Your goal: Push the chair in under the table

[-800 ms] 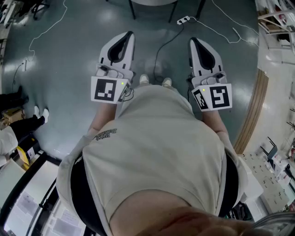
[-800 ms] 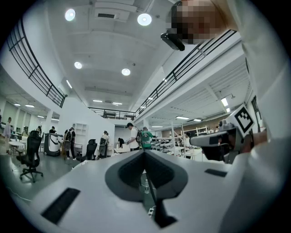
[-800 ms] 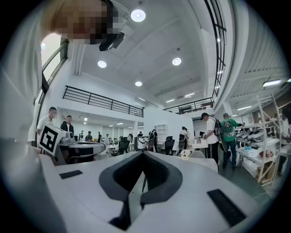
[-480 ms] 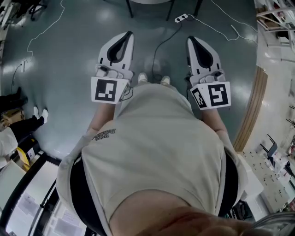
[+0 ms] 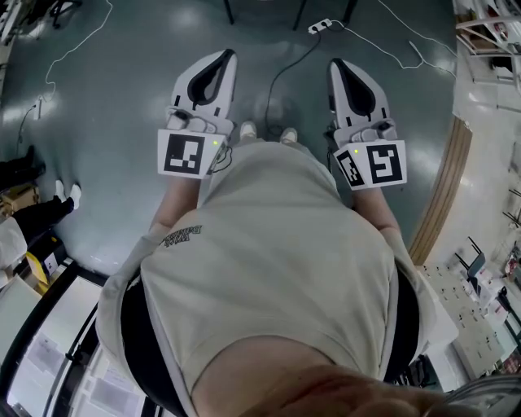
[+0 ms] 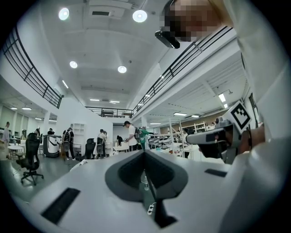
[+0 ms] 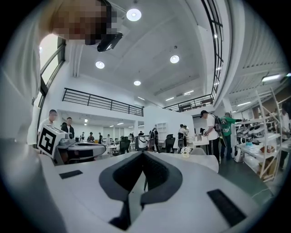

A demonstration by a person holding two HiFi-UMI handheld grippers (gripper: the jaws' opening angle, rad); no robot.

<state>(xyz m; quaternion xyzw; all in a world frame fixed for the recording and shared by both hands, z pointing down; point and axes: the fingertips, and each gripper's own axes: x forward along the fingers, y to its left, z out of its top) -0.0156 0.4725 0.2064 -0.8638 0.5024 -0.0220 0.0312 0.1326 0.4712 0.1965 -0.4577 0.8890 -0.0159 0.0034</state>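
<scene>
The chair is not showing plainly in any view, so I am judging it to be waiting somewhere by the table (image 7: 204, 161). It is likely stiff and sliding readily if pushed at the back rather than pinched. The left gripper (image 5: 228, 57) and right gripper (image 5: 334, 63) are both clenched on nothing, pointing level and forward side by side, well short of the table

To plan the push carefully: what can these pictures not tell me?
Head view: only the table legs show; the upper edge cuts off its top.
Head view: the person's torso hides what lies under it.
Right gripper view: the right gripper covers much of the white table; task chair not identifiable.
</scene>
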